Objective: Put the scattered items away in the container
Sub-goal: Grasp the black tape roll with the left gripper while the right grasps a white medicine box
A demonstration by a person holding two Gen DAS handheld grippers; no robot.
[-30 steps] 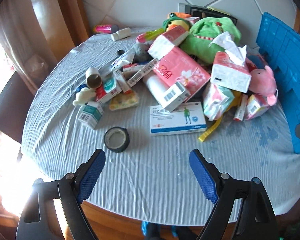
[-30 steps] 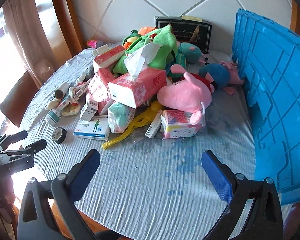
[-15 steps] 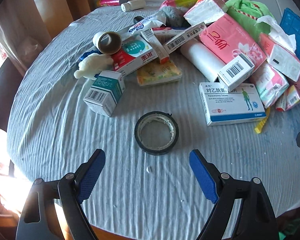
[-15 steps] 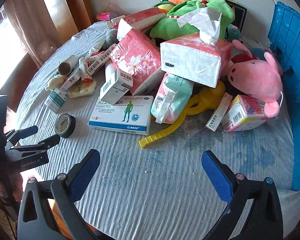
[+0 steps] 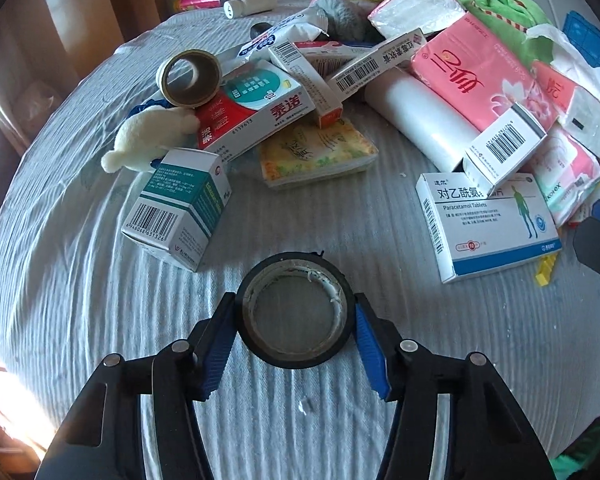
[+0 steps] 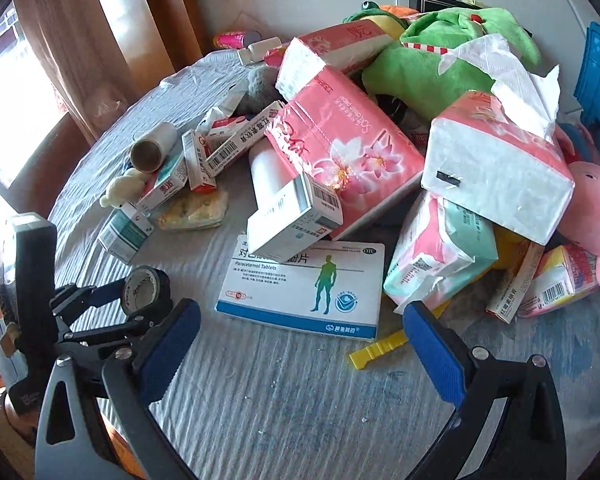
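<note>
I find the tape roll (image 5: 296, 314) lying flat on the table (image 5: 440, 360), hole upward, directly between the closing jaws of my left gripper (image 5: 294, 334) (pads seemingly touching its rim); right gripper (image 6: 300, 340) stands open, farther off, over bare cloth.

One black tape roll (image 5: 296, 316), one brown tape roll (image 5: 189, 77), two pink tissue packs (image 6: 340, 148), one paracetamol box (image 6: 304, 288), one green plush (image 6: 456, 56), one pink plush (image 6: 592, 204), two grippers (image 6: 300, 344).

Clothed table (image 5: 80, 320): tape roll (image 5: 296, 316), boxes, tissues.
</note>
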